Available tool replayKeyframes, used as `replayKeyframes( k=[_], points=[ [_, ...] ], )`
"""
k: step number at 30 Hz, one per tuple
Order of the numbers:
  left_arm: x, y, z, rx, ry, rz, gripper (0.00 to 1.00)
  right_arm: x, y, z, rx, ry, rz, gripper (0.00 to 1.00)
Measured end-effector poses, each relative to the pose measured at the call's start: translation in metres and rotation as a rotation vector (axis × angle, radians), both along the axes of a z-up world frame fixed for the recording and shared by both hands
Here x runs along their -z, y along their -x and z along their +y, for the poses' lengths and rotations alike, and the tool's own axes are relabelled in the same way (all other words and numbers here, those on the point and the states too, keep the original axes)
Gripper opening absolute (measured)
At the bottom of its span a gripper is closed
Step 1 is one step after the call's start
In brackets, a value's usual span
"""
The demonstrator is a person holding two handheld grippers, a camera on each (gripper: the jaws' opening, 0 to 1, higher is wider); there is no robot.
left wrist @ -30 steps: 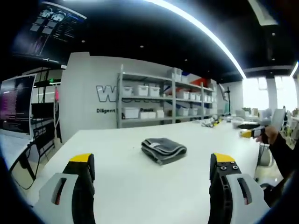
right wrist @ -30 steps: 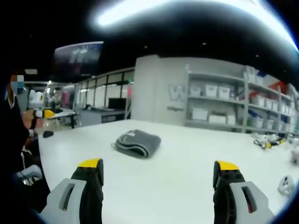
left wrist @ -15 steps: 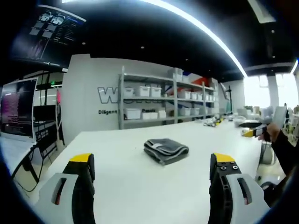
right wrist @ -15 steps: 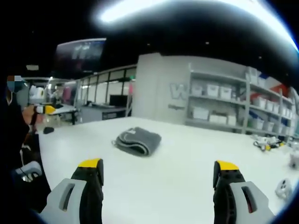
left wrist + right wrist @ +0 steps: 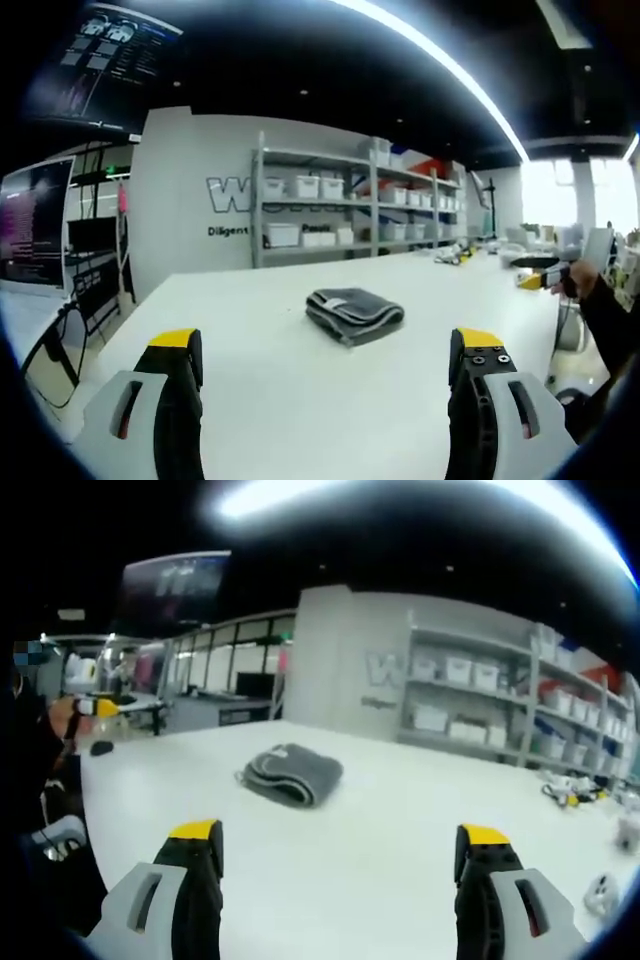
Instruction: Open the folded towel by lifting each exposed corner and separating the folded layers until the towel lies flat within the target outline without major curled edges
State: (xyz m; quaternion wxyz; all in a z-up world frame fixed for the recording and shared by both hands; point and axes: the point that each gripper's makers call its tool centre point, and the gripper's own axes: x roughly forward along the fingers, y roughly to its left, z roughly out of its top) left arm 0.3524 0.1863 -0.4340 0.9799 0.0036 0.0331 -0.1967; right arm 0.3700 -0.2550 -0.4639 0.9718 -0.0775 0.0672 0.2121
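Observation:
A grey folded towel lies on the white table, a good way ahead of my left gripper, whose jaws stand wide apart with nothing between them. In the right gripper view the same towel sits left of centre, well beyond my right gripper, which is open and holds nothing. Each gripper's yellow-tipped fingers hover above the bare tabletop. The other gripper's yellow tip shows at the right edge of the left view.
Metal shelving with white bins stands behind the table. Screens are at the left. Small yellow-and-black items lie at the table's far right end. A person's dark sleeve is at the right edge of the left gripper view.
Both views have shifted only slightly with the hands. The towel lies as before and both grippers stay open.

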Motion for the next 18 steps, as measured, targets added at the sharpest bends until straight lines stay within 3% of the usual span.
replayKeyframes(
  k=[6, 18],
  points=[
    [-0.005, -0.015, -0.001, 0.016, 0.023, 0.009, 1.00, -0.006, -0.016, -0.007, 0.005, -0.027, -0.001, 0.97],
    [0.001, -0.062, 0.006, 0.005, -0.001, 0.066, 1.00, -0.002, -0.055, -0.024, 0.056, -0.027, 0.043, 0.94]
  ],
)
